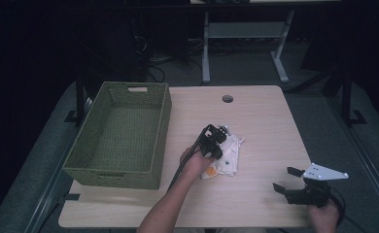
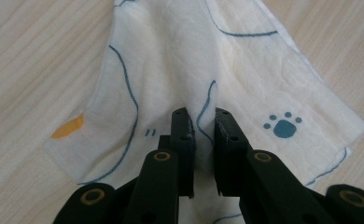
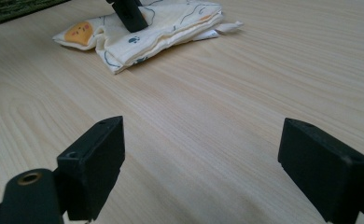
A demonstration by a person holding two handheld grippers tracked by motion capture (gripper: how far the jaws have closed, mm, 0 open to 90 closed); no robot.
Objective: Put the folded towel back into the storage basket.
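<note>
A folded white cloth (image 1: 228,156) printed with blue lines, a blue paw and orange patches lies near the middle of the wooden table (image 1: 260,116). My left gripper (image 1: 215,141) points down onto it. In the left gripper view the cloth (image 2: 194,60) rises in a ridge between the two nearly closed jaws of my left gripper (image 2: 202,123), pinched there. My right gripper (image 1: 285,178) rests near the table's front right corner, held by a hand. Its jaws stand wide apart with nothing between them, and my right gripper (image 3: 201,140) faces the cloth (image 3: 138,32) across bare wood.
A green woven basket (image 1: 112,177) stands on the left part of the table, and its corner (image 3: 12,9) shows in the right gripper view. A cable hole (image 1: 227,98) sits near the far edge. Desk legs and cables lie on the floor beyond.
</note>
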